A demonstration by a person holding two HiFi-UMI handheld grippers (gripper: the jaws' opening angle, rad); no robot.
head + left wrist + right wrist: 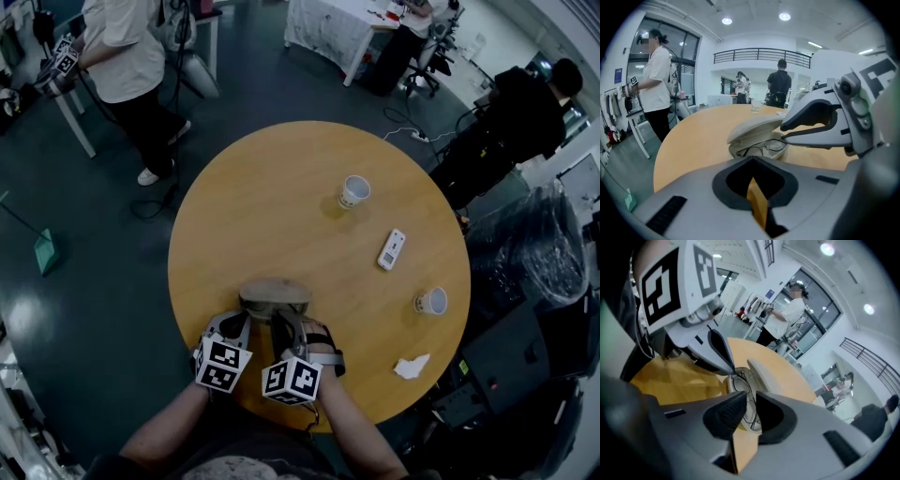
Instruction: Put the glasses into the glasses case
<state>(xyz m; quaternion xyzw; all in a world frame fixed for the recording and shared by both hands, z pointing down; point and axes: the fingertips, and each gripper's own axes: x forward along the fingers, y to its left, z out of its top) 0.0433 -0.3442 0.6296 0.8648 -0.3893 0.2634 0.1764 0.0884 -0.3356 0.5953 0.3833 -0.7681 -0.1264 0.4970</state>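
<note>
A beige glasses case (274, 292) lies open near the front edge of the round wooden table (272, 206). Its lid (754, 126) stands half raised, and thin-rimmed glasses (761, 148) lie in the tray beneath. My right gripper (783, 132) comes in from the right, its tips closed at one lens end of the glasses. In the right gripper view, the frame's wire (743, 385) runs between my own jaws (749, 401). My left gripper (731, 369) looks shut, its tip at the case's near rim against the frame. Both grippers (246, 319) (281, 323) sit just short of the case.
Two paper cups (354, 190) (432, 301), a white remote (391, 248) and a crumpled tissue (411, 367) lie on the right half of the table. A person in white (122, 47) stands far left and one in black (525, 103) far right.
</note>
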